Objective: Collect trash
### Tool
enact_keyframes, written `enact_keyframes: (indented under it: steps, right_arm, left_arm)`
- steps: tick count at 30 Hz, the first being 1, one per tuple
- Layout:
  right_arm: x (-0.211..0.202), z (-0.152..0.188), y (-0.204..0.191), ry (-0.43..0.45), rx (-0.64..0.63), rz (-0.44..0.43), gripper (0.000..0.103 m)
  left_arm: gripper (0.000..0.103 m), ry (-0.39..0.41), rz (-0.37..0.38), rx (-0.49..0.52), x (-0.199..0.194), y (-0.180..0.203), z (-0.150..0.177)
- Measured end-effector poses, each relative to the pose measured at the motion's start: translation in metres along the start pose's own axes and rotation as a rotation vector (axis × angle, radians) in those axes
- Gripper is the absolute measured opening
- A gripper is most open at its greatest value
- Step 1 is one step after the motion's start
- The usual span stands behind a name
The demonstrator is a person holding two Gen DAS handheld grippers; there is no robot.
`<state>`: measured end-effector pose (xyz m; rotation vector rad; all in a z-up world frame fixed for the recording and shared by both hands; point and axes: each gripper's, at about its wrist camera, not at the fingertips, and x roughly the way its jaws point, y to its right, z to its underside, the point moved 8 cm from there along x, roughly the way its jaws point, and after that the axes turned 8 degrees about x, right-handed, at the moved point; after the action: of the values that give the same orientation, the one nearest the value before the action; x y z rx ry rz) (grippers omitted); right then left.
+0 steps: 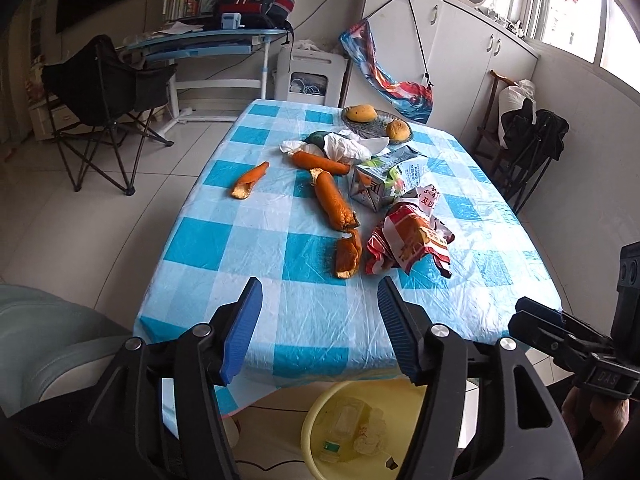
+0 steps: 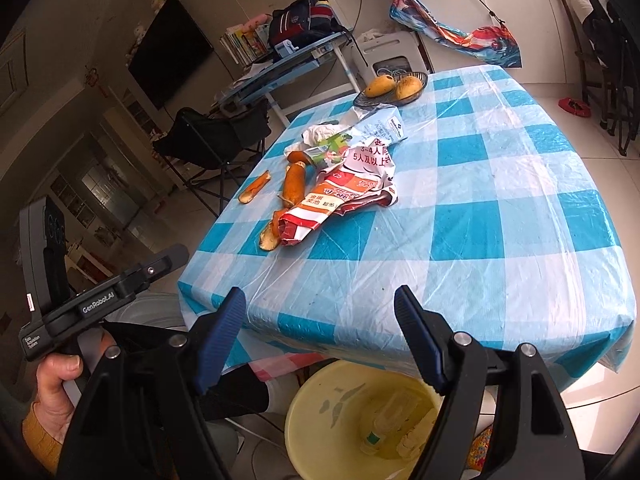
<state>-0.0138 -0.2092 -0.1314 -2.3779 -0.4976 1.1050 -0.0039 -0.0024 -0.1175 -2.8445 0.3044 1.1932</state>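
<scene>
Trash lies on the blue-and-white checked table [image 1: 304, 320]: several orange peels [image 1: 334, 200], a red-and-white snack wrapper [image 1: 404, 240], a crushed milk carton [image 1: 372, 184] and crumpled white paper [image 1: 344, 146]. A yellow bin [image 1: 310, 420] stands on the floor under the near table edge, with a plastic bottle and crumpled scraps inside. My left gripper [image 1: 319, 284] hangs open above the near edge, over the bin, with nothing between its fingers. My right gripper [image 2: 320, 292] is open and empty too, above the table's near corner and the bin [image 2: 316, 396]. The wrapper [image 2: 320, 212] and peels [image 2: 294, 184] lie further in.
A dark plate [image 1: 370, 129] with two mangoes [image 1: 360, 113] sits at the table's far end. A black folding chair [image 1: 100, 92] stands left of the table, a dark chair [image 1: 528, 140] to its right. A desk with a bag [image 1: 256, 0] and white cabinets line the back wall.
</scene>
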Motion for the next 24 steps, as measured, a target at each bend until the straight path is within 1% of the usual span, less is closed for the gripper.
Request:
enact_keyframes:
  steps: [4,8,10,14,16,19,20,23,24]
  right_arm:
    - [0.002,-0.025,0.015,0.03,-0.006,0.073,0.077]
    - [0.01,-0.055,0.04,0.04,-0.002,0.165,0.081]
    - [0.022,-0.069,0.055,0.019,-0.005,0.225,0.087]
    - [0.057,-0.094,0.075,-0.048,-0.026,0.313,0.087]
    - [0.076,-0.103,0.08,-0.085,-0.051,0.35,0.087]
    - [0.099,-0.116,0.087,-0.124,-0.058,0.378,0.089]
    - [0.104,-0.119,0.087,-0.124,-0.06,0.383,0.091]
    - [0.117,-0.128,0.087,-0.117,-0.073,0.394,0.096]
    - [0.121,-0.131,0.087,-0.112,-0.086,0.4,0.096]
  left_arm:
    - [0.057,-0.022,-0.008,0.01,0.024,0.004,-0.008]
    - [0.057,-0.032,-0.017,0.014,0.04,0.004,-0.013]
    - [0.058,-0.04,-0.024,0.017,0.046,0.002,-0.014]
    - [0.059,-0.055,-0.032,-0.013,0.054,-0.006,-0.013]
    - [0.063,-0.056,-0.04,-0.02,0.054,-0.009,-0.012]
    - [0.069,-0.053,-0.046,-0.03,0.052,-0.014,-0.012]
    - [0.069,-0.052,-0.043,-0.038,0.051,-0.016,-0.012]
    - [0.072,-0.046,-0.04,-0.072,0.048,-0.023,-0.014]
    - [0.074,-0.042,-0.038,-0.084,0.047,-0.025,-0.014]
